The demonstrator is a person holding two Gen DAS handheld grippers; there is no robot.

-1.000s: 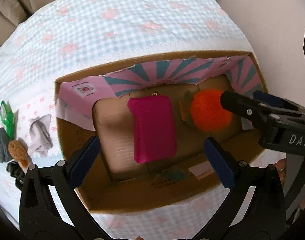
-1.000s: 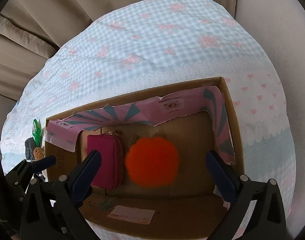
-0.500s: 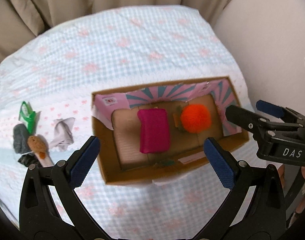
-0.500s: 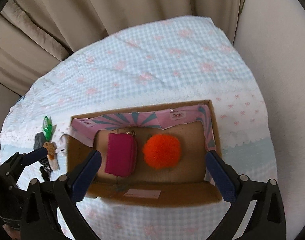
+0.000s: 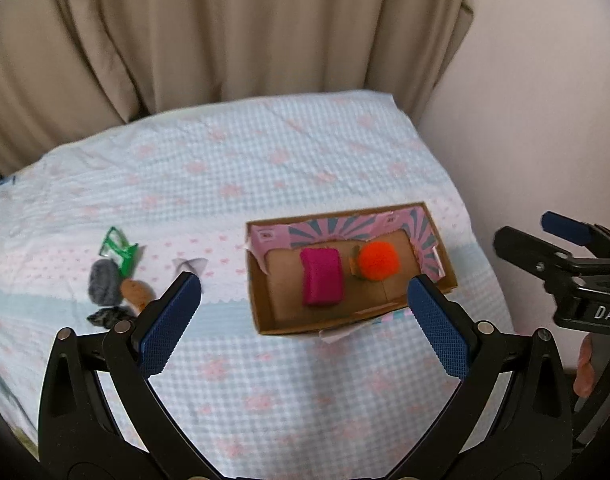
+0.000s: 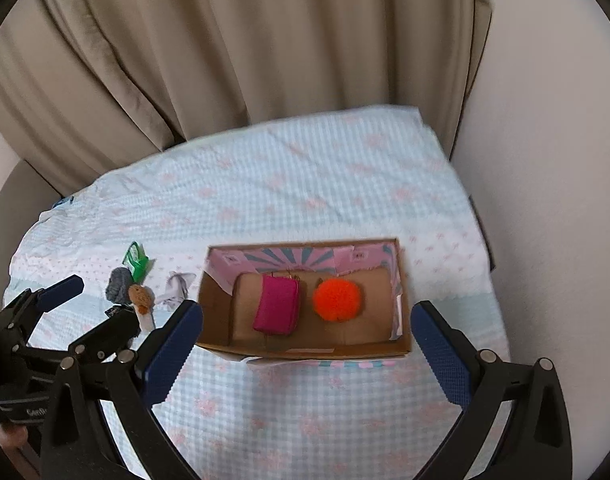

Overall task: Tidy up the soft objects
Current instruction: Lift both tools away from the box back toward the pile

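A cardboard box [image 5: 261, 312] [image 6: 215, 304] with a pink striped lining sits on the checked cloth. Inside lie a magenta pouch [image 5: 321, 282] [image 6: 276, 306] and an orange pom-pom [image 5: 377, 261] [image 6: 337, 295]. My left gripper [image 5: 305, 320] is open and empty, held high above the box's near side. My right gripper [image 6: 305, 340] is open and empty, also high above the box. To the box's left lie a green packet [image 5: 119, 249] [image 6: 136, 261], a grey soft ball [image 5: 103, 282] [image 6: 119, 284], a brown plush [image 5: 137, 291] [image 6: 140, 296], a white cloth [image 5: 191, 266] [image 6: 177, 286] and a dark scrap [image 5: 107, 316].
The checked cloth covers a table [image 5: 265, 160] [image 6: 285, 168] against beige curtains [image 5: 225, 28] [image 6: 245, 40] and a pale wall [image 5: 545, 100] on the right. The right gripper's body [image 5: 565, 276] shows at the left wrist view's right edge; the left gripper's body [image 6: 45, 340] shows at lower left.
Both grippers have pulled up and back from the box, which now looks much smaller. Curtains and wall have come into view. Both stay open and empty.
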